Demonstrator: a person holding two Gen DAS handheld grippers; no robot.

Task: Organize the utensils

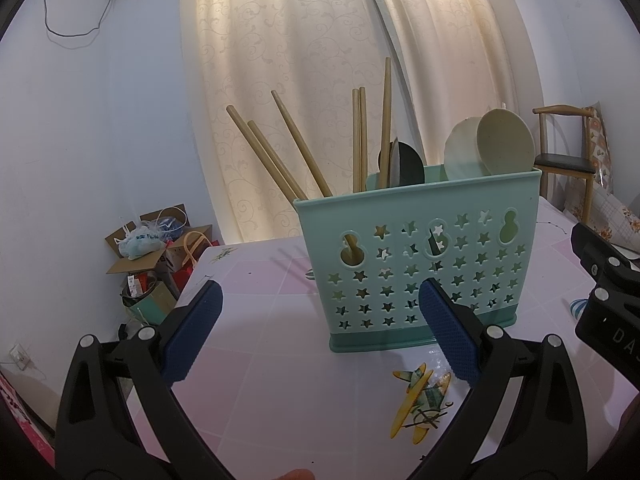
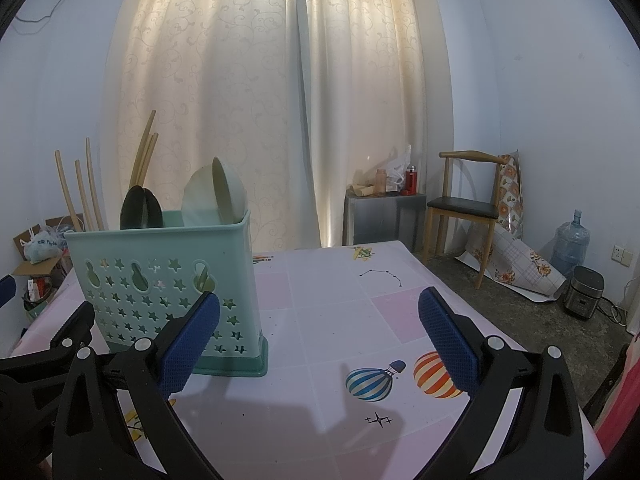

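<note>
The left gripper has its jaws spread wide with nothing between them; its two blue ribbed pads hang just above the table. The right-hand pad overlaps the lower front of the utensil holder in view, though whether they touch cannot be told. The right gripper is likewise spread wide and empty, over bare tablecloth, with the holder just beside its left pad.

The holder is one teal plastic caddy, upright on the table, its front pierced with star cutouts and three larger gourd-shaped openings. In it stand six wooden chopsticks: three lean to the left at its left end, three stand nearly upright toward the middle. Two dark spoons sit in the middle section, bowls up. Two pale cream spoons sit at the right end, bowls up.

On the tablecloth lie printed pictures: one yellow aeroplane near the left gripper, and two striped balloons near the right one. Behind hang two cream curtains; one wooden chair stands by the wall.
</note>
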